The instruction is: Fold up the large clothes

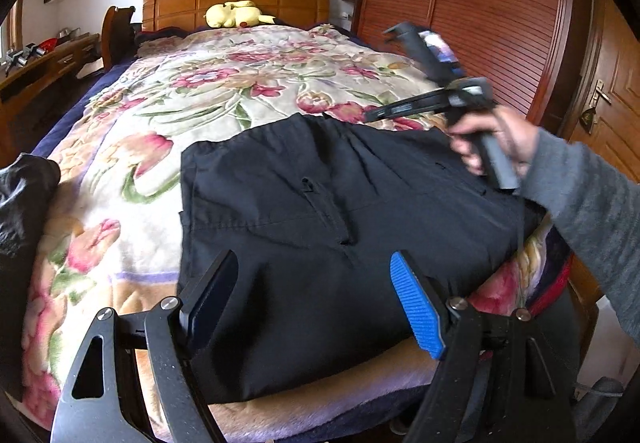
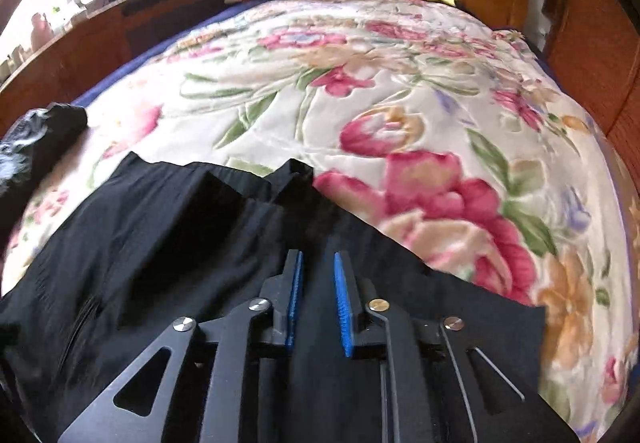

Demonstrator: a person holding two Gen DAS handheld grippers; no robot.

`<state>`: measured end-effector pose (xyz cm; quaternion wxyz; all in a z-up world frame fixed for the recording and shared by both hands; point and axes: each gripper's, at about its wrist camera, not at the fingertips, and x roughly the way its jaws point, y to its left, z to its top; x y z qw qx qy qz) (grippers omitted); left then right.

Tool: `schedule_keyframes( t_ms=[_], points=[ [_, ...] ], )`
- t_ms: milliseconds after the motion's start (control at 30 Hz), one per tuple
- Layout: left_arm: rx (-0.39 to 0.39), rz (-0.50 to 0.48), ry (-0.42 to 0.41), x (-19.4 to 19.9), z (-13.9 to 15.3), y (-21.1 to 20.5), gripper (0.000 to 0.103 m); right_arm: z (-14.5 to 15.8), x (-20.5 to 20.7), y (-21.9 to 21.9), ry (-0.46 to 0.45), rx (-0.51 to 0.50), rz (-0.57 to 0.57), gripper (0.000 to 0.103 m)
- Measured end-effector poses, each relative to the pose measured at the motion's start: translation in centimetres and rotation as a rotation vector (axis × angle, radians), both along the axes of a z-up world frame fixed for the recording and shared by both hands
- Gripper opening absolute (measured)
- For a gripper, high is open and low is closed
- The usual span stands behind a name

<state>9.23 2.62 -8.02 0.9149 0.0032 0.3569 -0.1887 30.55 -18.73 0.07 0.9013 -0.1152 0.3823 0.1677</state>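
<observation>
- Left wrist view showed the left gripper [image 1: 316, 299] spread wide over the black trousers [image 1: 320, 211], which lay flat at the bed's [image 1: 248, 83] near edge.
- Right gripper [image 2: 316, 297] hovered above the trousers, fingers slightly parted, pinching nothing.
- Yellow plush toy [image 1: 236, 14] lay by the headboard.

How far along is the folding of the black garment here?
Done: the black garment lies as a roughly rectangular, seemingly folded panel on the floral blanket. In hand: nothing; the left hand-held gripper is wide open above it, and the right hand-held gripper is narrowly open, gripping nothing. Left: probably another fold.
</observation>
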Motion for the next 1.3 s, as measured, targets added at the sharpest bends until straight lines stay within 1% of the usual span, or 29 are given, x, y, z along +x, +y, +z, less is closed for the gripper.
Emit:
schedule_keyframes(
  t_ms=[100, 167, 233, 367, 500, 567, 633, 767, 933, 1000, 1033, 1067, 1133, 1300],
  points=[
    [-0.001, -0.012, -0.003, 0.3, -0.1, -0.7, 0.079, 1.0, -5.0, -2.7, -0.125, -0.102, 0.002, 0.019],
    [-0.001, -0.02, -0.004, 0.3, -0.2, -1.2, 0.079, 1.0, -7.9, -4.8, -0.157, -0.146, 0.009, 0.019],
    [0.001, -0.03, -0.003, 0.5, -0.4, -1.8, 0.079, 0.9, -11.1, -6.7, -0.161, -0.166, 0.004, 0.019],
    [0.009, -0.044, -0.005, 0.6, -0.6, -2.8, 0.079, 0.2, -16.8, -10.4, -0.144, -0.11, -0.03, 0.019],
    [0.008, -0.062, -0.002, 0.6, -0.7, -3.9, 0.079, -0.7, -20.4, -12.9, -0.087, -0.016, -0.085, 0.02],
    [0.008, -0.074, -0.007, 0.1, -0.8, -4.5, 0.079, -0.8, -21.4, -13.5, -0.092, 0.01, -0.098, 0.02],
    [0.014, -0.083, 0.001, 0.0, -1.1, -5.1, 0.079, -0.2, -22.0, -14.2, -0.097, 0.0, -0.102, 0.021],
    [0.028, -0.095, 0.007, -0.4, -1.6, -5.8, 0.079, 0.2, -23.5, -13.5, -0.133, -0.045, -0.088, 0.023],
    [0.03, -0.095, 0.031, -0.3, -2.3, -6.1, 0.079, -0.2, -24.2, -13.2, -0.122, -0.047, -0.069, 0.024],
    [0.038, -0.096, 0.042, -0.1, -2.8, -6.0, 0.079, -0.6, -23.8, -13.3, -0.114, -0.042, -0.067, 0.028],
    [0.041, -0.096, 0.045, -0.1, -3.0, -6.0, 0.079, -0.8, -23.7, -13.4, -0.107, -0.043, -0.072, 0.032],
    [0.045, -0.097, 0.048, -0.1, -3.1, -5.9, 0.079, -1.1, -23.3, -13.6, -0.095, -0.045, -0.081, 0.036],
    [0.048, -0.099, 0.052, -0.2, -3.4, -5.9, 0.079, -1.8, -22.6, -14.1, -0.064, -0.049, -0.096, 0.041],
    [0.036, -0.102, 0.071, -0.2, -4.1, -5.5, 0.079, -1.9, -22.3, -14.5, -0.054, -0.063, -0.102, 0.048]
  ],
)
